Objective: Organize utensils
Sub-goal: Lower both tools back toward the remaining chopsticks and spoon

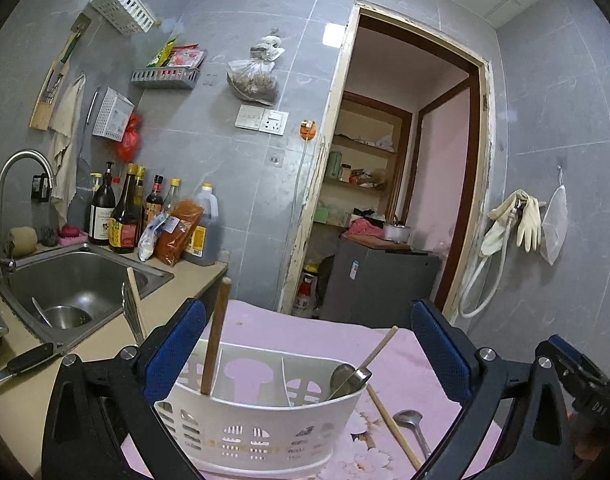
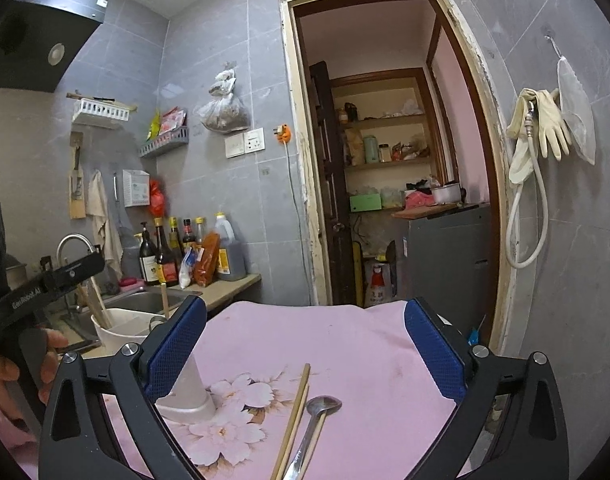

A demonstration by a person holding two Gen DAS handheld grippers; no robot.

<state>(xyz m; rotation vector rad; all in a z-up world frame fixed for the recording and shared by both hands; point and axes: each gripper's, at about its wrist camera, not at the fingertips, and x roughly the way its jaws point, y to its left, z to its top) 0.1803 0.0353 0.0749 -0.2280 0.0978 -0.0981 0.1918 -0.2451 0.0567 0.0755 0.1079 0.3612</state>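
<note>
While both grippers are held wide open and empty, the chopsticks [image 2: 293, 420] and spoon [image 2: 313, 432] are seen lengthwise at lower centre between the right gripper [image 2: 305, 356] fingers, nearer than the left gripper [image 1: 309, 356].

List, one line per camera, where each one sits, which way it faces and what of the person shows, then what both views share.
Left wrist: sits on the left gripper, facing level over the white utensil basket toward the doorway; jaws open around the basket, no hand seen.
Right wrist: sits on the right gripper, facing level over chopsticks and a spoon on the pink cloth; jaws open, the person's left hand at left.
Shared: basket, cloth, doorway, sink, rubber gloves.
</note>
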